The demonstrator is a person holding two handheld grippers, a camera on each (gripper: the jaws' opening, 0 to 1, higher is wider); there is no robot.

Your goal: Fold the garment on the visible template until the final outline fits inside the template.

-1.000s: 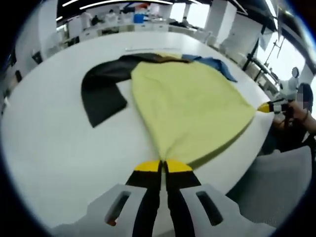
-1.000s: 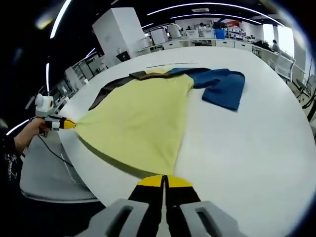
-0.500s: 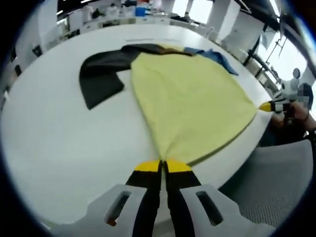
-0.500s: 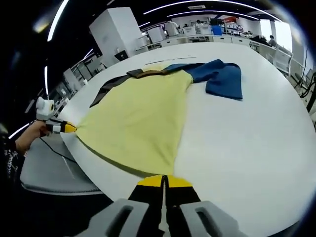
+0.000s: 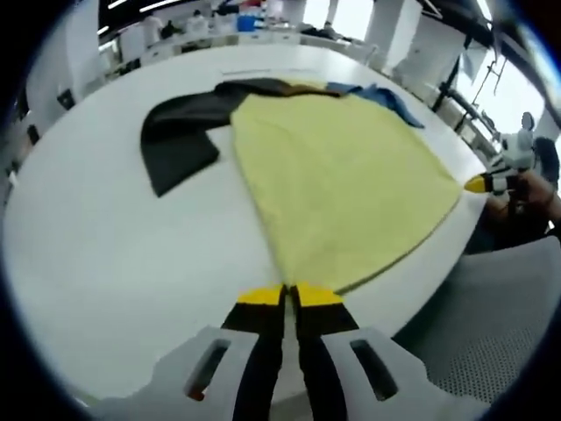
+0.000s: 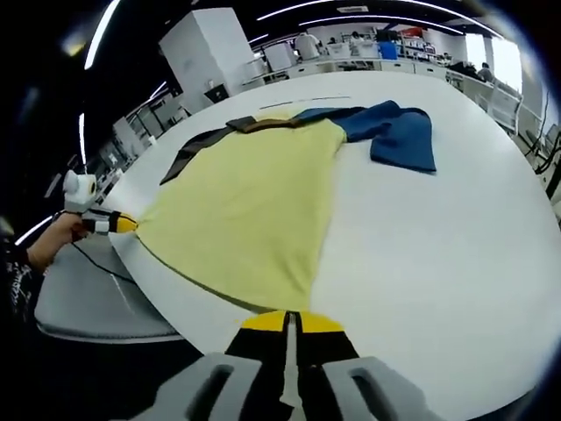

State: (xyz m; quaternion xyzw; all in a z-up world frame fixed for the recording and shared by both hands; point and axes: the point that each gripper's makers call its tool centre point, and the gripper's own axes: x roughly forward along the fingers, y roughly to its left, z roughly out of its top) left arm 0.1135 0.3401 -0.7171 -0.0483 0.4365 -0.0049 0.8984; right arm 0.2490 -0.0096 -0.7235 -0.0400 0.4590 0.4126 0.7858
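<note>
A garment lies spread on a white table: a yellow body, one black sleeve and one blue sleeve. My left gripper is shut on one bottom corner of the yellow hem, at the near table edge. My right gripper is shut on the other hem corner. The hem hangs taut between them along the table edge. The right gripper shows at the right of the left gripper view, and the left gripper at the left of the right gripper view, held by a hand.
A grey seat stands just off the table edge below the hem. A thin line is marked on the table beyond the collar. Desks and people fill the far background.
Both grippers have pulled the hem slightly toward the table edge; the garment has slid a little with them. Both stay shut on their corners.
</note>
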